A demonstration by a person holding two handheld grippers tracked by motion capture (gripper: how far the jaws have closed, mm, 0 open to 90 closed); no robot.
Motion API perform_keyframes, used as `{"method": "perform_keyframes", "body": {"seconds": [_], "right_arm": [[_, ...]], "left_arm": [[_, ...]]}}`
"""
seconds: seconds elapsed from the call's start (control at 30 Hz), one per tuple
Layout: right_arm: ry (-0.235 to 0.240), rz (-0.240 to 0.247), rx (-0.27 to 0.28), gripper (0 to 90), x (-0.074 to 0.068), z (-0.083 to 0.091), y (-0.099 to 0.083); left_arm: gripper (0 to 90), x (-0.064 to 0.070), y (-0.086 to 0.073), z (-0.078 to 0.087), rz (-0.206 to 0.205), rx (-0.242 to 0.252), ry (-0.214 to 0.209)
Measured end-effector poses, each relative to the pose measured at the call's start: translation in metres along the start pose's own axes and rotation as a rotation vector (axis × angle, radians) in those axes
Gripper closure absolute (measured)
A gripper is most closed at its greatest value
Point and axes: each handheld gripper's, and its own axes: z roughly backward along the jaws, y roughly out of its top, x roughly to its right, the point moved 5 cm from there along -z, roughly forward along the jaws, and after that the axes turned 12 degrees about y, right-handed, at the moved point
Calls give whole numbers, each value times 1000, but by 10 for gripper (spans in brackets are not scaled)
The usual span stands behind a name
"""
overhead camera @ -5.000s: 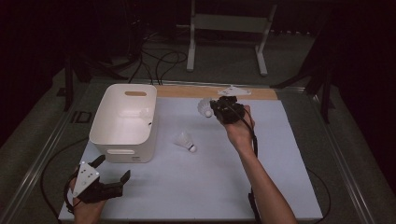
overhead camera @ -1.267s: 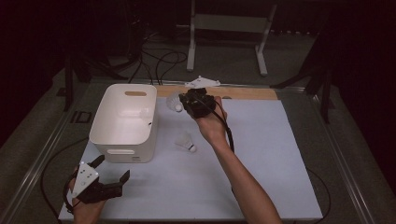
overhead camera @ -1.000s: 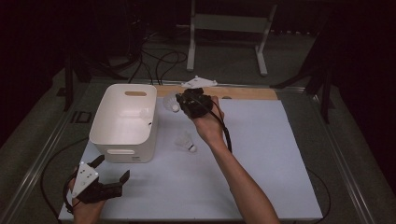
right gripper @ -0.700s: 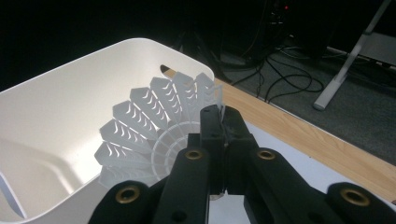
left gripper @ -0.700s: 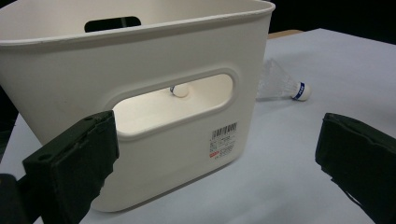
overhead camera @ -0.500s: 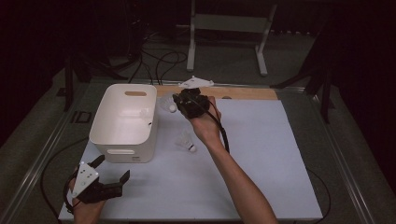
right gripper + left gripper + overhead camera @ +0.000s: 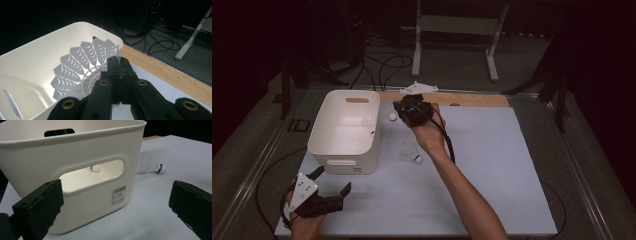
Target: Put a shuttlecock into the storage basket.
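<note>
At the near left corner of the worktop (image 7: 492, 200) the left hand-held gripper (image 7: 329, 192) rests with its jaws spread wide and nothing between them; in the left gripper view it faces the near wall of the bin (image 7: 343, 150), with 1 shuttlecock's cork (image 7: 95, 168) showing through the handle slot inside. The bin stands just beyond and right of that gripper. Right of the bin, a second shuttlecock (image 7: 411, 151) lies on its side on the white sheet, near the right forearm and apart from both grippers. The right hand-held gripper (image 7: 399, 107) is raised beside the bin's far right corner, jaws pinched on the skirt of a third shuttlecock (image 7: 82, 72), which hangs at the bin's rim, its cork end (image 7: 392, 117) toward the bin. That makes 3 shuttlecocks, 1 bin, 2 grippers. The worktop is covered by a white sheet with a wooden strip (image 7: 472, 99) along the far edge. Beyond it the room is dark, with cables (image 7: 382, 62) on a grey floor and a white stand (image 7: 457, 30).
</note>
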Motion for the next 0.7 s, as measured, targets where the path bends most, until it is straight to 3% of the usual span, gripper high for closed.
{"method": "perform_keyframes", "body": {"seconds": [0.7], "right_arm": [[21,18,-10,892,-14,-14,3]], "left_arm": [[0,-1,0,1,2,3,3]]}}
